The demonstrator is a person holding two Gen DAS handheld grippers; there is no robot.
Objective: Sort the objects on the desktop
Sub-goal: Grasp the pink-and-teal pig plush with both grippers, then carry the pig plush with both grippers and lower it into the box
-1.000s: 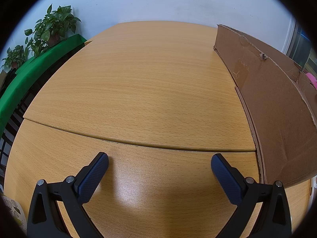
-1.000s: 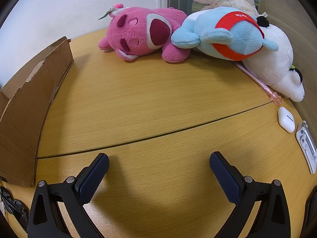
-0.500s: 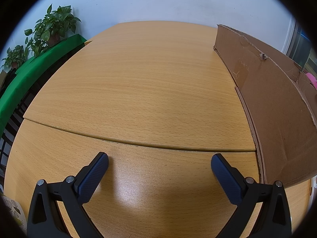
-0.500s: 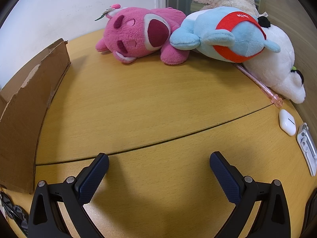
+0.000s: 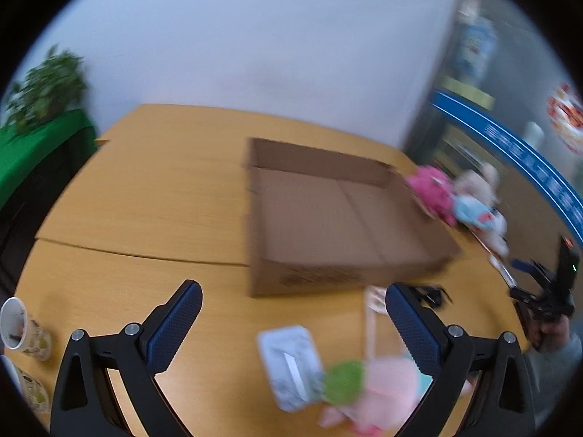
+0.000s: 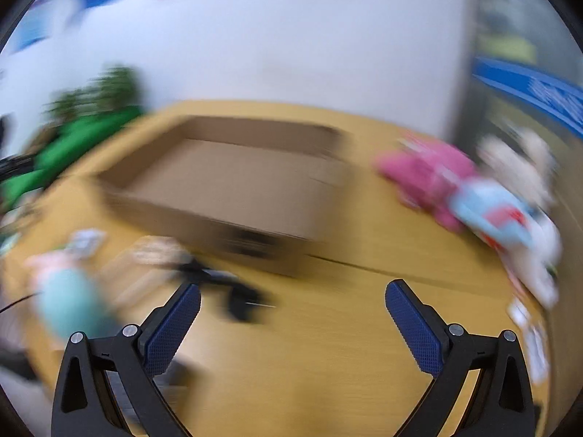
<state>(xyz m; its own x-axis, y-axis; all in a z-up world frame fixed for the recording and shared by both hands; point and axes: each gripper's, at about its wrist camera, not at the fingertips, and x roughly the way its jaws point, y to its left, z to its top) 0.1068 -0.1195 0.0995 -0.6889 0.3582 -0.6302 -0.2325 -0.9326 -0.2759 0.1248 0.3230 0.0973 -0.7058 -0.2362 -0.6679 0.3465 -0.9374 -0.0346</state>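
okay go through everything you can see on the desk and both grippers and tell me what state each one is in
left gripper: open, holding nothing.
right gripper: open, holding nothing.
cardboard box: open-topped, looks empty, flat on the desk.
paper cup: upright, open mouth, at the desk's left edge.
pink plush: lying down against the blue plush.
white packet: lying flat on the wooden desk.

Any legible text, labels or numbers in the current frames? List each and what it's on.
None can be read; both views are motion-blurred.
Dark print on the front wall of the cardboard box: blurred.
White characters on the blue band at right: blurred.
Red mark on the light blue plush toy: blurred.
Pattern on the paper cup: too small to tell.
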